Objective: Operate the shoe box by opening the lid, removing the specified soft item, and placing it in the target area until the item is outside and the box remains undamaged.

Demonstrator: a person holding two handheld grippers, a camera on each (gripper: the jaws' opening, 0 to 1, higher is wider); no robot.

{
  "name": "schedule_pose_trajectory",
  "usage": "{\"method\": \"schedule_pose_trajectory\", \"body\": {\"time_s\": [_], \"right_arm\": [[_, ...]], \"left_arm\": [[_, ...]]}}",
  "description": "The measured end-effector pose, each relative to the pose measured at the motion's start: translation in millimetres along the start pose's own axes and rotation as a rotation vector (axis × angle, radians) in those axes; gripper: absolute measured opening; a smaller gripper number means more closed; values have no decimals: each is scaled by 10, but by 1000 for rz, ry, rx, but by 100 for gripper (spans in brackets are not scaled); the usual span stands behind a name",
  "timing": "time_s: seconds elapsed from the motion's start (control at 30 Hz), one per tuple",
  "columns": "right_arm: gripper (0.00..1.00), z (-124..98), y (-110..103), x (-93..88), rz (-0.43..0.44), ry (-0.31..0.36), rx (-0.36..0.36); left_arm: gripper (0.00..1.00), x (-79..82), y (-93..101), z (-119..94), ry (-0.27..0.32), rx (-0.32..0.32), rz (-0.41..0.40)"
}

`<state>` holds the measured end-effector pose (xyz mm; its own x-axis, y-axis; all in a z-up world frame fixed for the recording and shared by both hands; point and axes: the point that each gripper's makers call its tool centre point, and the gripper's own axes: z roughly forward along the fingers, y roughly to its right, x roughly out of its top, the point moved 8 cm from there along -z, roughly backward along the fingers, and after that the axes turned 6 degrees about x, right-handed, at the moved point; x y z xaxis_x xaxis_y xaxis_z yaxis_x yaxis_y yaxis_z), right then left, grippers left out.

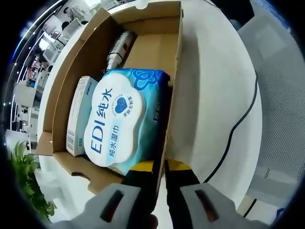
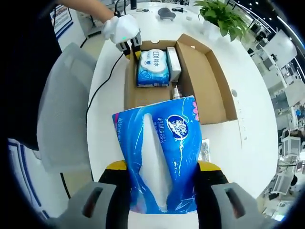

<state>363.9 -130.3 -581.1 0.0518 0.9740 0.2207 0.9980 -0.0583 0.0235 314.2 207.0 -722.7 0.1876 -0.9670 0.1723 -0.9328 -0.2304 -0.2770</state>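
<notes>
Now, left gripper view: the left gripper (image 1: 161,179) pinches the shoe box (image 1: 174,62) wall, jaws nearly closed, wet wipes pack (image 1: 119,121) inside. Right gripper view: the right gripper (image 2: 162,183) clamps the blue tissue pack (image 2: 159,152), lifted clear outside the box.

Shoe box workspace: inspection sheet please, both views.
Surface: white round table.
Job's things: shoe box open, lid folded out; blue tissue pack outside the box, held above the table.
Clutter: EDI wet wipes pack, small white carton, metal cylinder in the box.
Grippers: right claw shut on tissue pack; left claw clamping the box wall.
Cables: black cable across the table.
Surroundings: potted plant, grey chair.
</notes>
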Motion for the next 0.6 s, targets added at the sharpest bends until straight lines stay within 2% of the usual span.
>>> {"method": "schedule_pose_trajectory", "body": {"time_s": [0.2,0.6], "right_arm": [[50,-33,4,-110,3,-15,1],[50,-84,-2,-137,5,-31,7]], "left_arm": [[6,3,0,-2,-1,0,-3],[6,9,3,-5,1,2,1]]}}
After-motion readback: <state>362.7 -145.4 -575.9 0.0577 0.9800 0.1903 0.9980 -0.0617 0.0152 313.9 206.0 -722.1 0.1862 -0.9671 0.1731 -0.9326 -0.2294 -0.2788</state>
